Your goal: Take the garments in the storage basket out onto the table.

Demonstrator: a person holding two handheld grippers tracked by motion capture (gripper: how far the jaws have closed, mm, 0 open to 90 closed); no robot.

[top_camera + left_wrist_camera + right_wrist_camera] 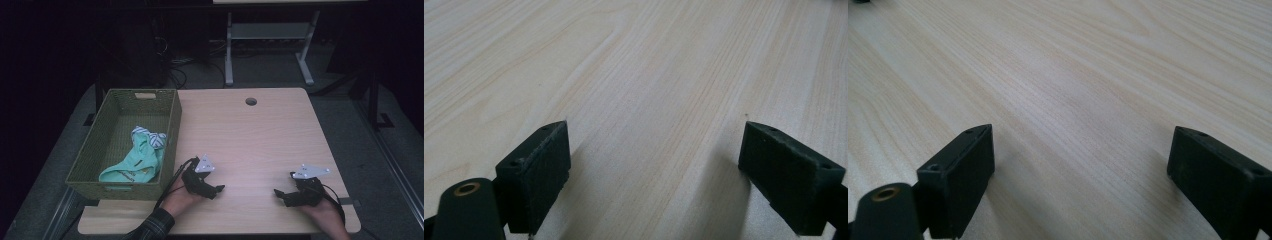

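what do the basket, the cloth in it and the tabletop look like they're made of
Basket: olive-green woven fibre, perhaps paper rope or wicker; its walls show a fine weave, matte. Cloth: soft mint-green fabric with a striped part, crumpled and limp, probably knit cotton. Tabletop: pale wood-grain, likely laminate over board; the grain lines run smooth and flat, with a slight sheen.
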